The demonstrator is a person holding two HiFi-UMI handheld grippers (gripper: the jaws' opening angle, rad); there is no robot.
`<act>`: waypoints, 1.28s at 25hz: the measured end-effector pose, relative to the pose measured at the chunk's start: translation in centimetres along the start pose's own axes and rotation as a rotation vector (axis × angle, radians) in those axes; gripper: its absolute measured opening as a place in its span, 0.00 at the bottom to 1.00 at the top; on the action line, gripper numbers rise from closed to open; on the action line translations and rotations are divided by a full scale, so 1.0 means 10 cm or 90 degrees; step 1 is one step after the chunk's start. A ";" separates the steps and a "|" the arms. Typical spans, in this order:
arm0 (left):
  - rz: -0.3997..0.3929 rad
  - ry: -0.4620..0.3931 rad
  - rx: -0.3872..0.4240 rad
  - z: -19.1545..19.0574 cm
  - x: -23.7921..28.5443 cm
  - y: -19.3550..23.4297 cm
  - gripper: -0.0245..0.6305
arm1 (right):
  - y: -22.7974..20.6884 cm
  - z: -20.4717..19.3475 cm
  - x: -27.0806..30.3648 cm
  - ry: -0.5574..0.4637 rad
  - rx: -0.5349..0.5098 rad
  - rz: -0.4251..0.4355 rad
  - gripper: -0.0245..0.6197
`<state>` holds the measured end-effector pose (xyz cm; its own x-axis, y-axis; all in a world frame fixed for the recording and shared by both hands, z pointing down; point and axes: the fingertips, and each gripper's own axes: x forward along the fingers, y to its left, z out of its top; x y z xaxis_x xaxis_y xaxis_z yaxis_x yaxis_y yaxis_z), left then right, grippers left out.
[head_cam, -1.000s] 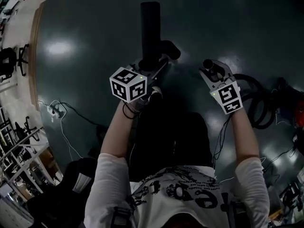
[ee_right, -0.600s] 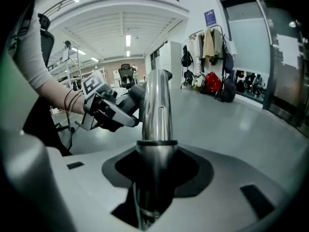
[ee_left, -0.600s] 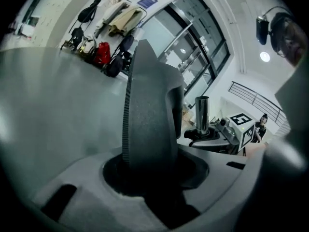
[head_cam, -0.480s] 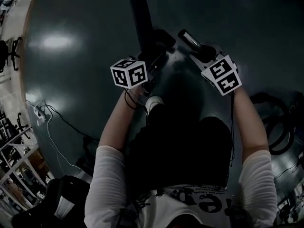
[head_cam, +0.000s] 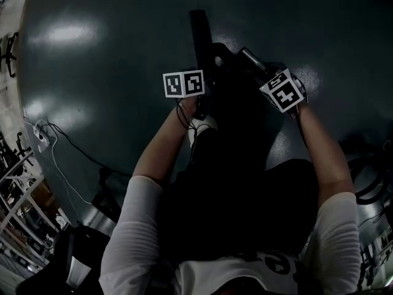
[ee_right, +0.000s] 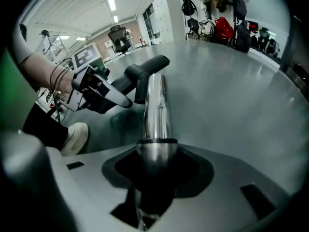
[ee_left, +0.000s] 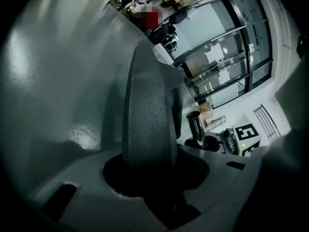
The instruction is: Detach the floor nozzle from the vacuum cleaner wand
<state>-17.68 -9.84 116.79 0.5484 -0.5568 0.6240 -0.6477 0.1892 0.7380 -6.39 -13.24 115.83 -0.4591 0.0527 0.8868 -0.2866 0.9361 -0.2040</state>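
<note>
The dark floor nozzle [head_cam: 199,32] lies long on the glossy floor, its black neck [head_cam: 219,57] bending toward me. My left gripper [head_cam: 206,78] is shut on the nozzle; in the left gripper view its broad ribbed body [ee_left: 149,110] rises between the jaws. My right gripper [head_cam: 268,72] is shut on the shiny metal wand [head_cam: 250,58], which runs out from its jaws [ee_right: 155,105] toward the neck [ee_right: 145,71]. The wand's open end [ee_left: 194,122] shows apart from the nozzle. Both grippers [ee_left: 154,178] [ee_right: 155,170] are low near the floor.
My white shoe [head_cam: 199,126] [ee_right: 72,137] stands just behind the left gripper. Cables [head_cam: 61,146] trail over the floor at the left, and a coiled hose [head_cam: 368,177] lies at the right. Chairs and shelving line the far left edge.
Both grippers have dropped toward the floor, the left carrying the nozzle and the right the wand. The left gripper has rolled, so another face of its cube shows.
</note>
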 end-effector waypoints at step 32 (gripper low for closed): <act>0.196 -0.150 0.238 0.60 -0.75 -0.33 0.76 | -0.18 0.28 -0.50 -0.016 0.032 -0.081 0.40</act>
<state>-22.82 -11.14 108.20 0.1973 -0.6954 0.6910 -0.9278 0.0953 0.3608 -5.90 -16.17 110.63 -0.4373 -0.0755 0.8961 -0.3858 0.9158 -0.1111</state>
